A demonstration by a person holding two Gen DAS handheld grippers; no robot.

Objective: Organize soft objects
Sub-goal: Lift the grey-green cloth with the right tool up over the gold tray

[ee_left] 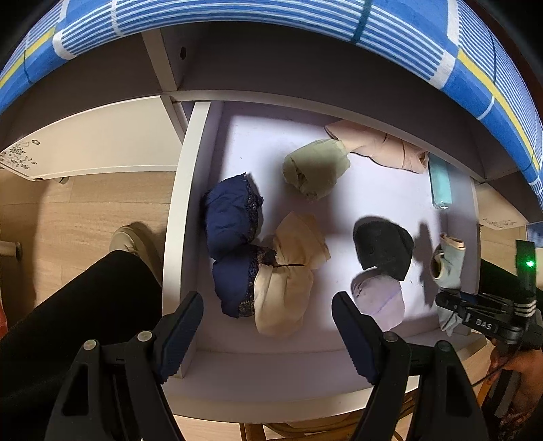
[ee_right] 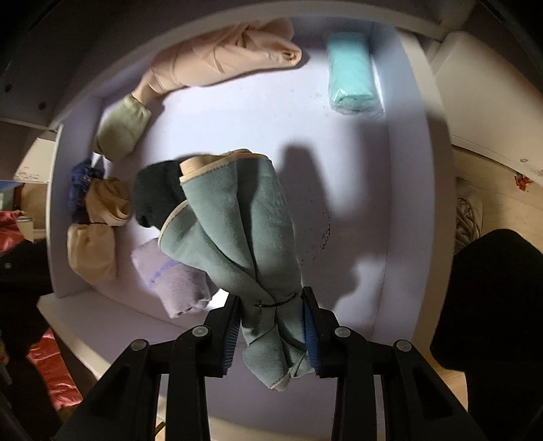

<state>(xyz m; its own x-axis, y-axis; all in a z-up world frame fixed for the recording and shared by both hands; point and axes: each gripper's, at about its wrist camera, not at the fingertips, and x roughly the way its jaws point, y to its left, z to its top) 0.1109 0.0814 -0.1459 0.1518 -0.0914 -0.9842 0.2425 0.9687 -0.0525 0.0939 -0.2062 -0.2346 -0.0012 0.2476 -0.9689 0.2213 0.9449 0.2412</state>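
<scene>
An open white drawer (ee_left: 180,217) holds several folded soft garments. My right gripper (ee_right: 271,302) is shut on a grey-green garment (ee_right: 237,220) with a cream hem, which hangs from its jaws above the drawer floor; the left wrist view shows that garment (ee_left: 449,264) at the drawer's right side under the right gripper (ee_left: 451,303). My left gripper (ee_left: 268,305) stands open above the drawer's front, holding nothing. Below lie a navy lace piece (ee_left: 230,220), beige pieces (ee_left: 288,288), an olive roll (ee_left: 314,169), a black piece (ee_left: 383,247), a lilac piece (ee_left: 380,295), a pink piece (ee_left: 380,146) and a turquoise roll (ee_right: 351,78).
A bed with a blue striped cover (ee_left: 373,30) overhangs the drawer at the back. A white cabinet front (ee_left: 85,146) and wooden floor (ee_left: 51,217) lie left. A person's dark-clothed leg (ee_left: 74,322) and shoe (ee_left: 132,237) stand beside the drawer's left wall.
</scene>
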